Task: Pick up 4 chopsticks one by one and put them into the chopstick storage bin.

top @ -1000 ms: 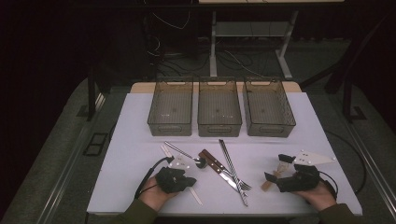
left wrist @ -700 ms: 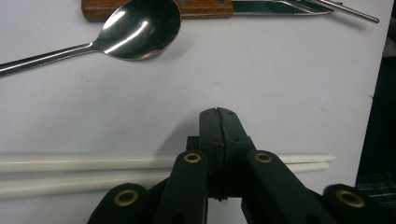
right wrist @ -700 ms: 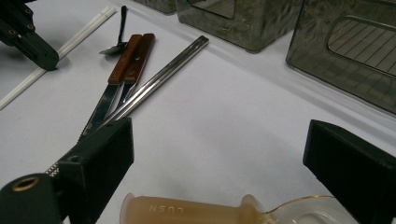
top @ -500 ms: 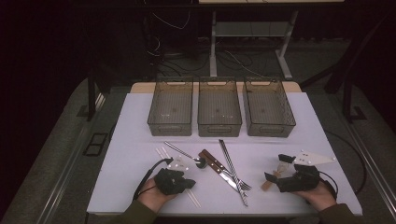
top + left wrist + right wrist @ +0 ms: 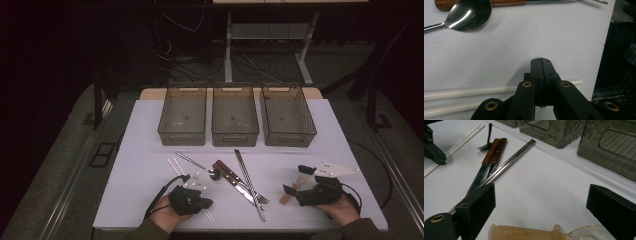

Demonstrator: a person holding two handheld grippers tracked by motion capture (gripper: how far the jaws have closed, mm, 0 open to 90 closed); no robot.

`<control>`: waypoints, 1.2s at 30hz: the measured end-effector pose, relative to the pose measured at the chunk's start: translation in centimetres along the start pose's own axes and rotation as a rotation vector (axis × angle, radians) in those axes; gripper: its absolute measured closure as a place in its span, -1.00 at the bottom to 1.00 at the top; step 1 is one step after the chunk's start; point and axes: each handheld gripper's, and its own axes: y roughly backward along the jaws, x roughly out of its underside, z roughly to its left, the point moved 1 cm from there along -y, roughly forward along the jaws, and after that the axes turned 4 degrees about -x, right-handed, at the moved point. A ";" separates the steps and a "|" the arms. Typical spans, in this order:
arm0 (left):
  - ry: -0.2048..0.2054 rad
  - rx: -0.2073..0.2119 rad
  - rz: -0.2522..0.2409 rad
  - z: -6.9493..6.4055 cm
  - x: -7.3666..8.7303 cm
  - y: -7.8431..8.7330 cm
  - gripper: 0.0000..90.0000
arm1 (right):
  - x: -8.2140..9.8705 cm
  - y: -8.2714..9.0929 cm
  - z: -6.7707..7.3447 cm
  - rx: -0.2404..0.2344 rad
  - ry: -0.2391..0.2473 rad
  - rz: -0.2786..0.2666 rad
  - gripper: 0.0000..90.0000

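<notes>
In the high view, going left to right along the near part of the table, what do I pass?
Left hand-held gripper over white chopsticks → spoon → wooden-handled knives → steel chopsticks → right hand-held gripper, with an amber plastic spoon between its jaws.

Spoon (image 5: 467, 15) glossy metal; knife handles (image 5: 494, 151) brown wood; chopsticks (image 5: 474, 92) smooth white plastic.

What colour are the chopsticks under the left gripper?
White; the chopsticks show best in the left gripper view.
</notes>
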 end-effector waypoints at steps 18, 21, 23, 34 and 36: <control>0.041 0.001 0.009 -0.1 0.6 0.6 0.98 | 0.0 0.0 0.1 0.000 -0.002 0.001 -0.81; 0.032 -0.003 0.010 0.1 0.7 0.8 0.98 | 0.0 0.0 0.0 0.000 -0.002 0.001 -0.81; 0.041 -0.004 0.025 0.0 0.9 1.0 0.98 | 0.0 0.0 0.0 0.000 -0.002 0.001 -0.81; 0.036 -0.011 0.034 0.1 1.6 1.7 0.98 | 0.0 0.0 0.1 0.000 -0.002 0.001 -0.81; 0.047 -0.013 0.032 0.1 1.7 1.8 0.98 | 0.0 0.0 0.0 0.000 -0.003 0.001 -0.81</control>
